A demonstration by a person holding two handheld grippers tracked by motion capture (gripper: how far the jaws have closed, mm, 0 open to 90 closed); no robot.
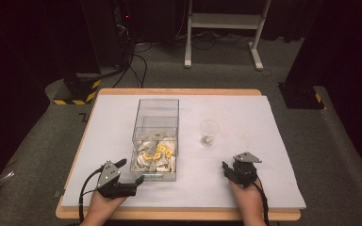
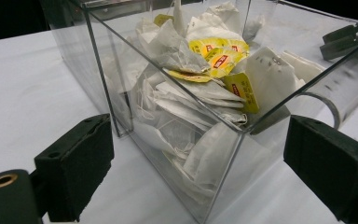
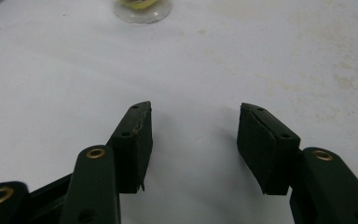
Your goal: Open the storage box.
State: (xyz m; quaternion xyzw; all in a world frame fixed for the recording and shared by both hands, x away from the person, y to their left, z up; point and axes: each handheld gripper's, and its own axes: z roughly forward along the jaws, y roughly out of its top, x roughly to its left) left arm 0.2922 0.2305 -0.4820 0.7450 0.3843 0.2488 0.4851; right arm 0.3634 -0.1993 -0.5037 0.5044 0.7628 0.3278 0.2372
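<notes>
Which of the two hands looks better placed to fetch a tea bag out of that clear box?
Probably the left. The left gripper sits right at the clear box of tea bags, jaws open towards its corner. The right gripper rests open on bare table, nearer the cup.

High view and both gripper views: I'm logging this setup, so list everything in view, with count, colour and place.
Clear box: one, transparent, left of the table's centre.
Tea bags: a pile, white with yellow tags, inside the box.
Cup: one, clear, right of the box.
Table: one, white top with wooden edge.
Frame: one, white, on the floor behind.
Left gripper: one, black, open, at the box's near left corner.
Right gripper: one, black, open over bare table.
</notes>
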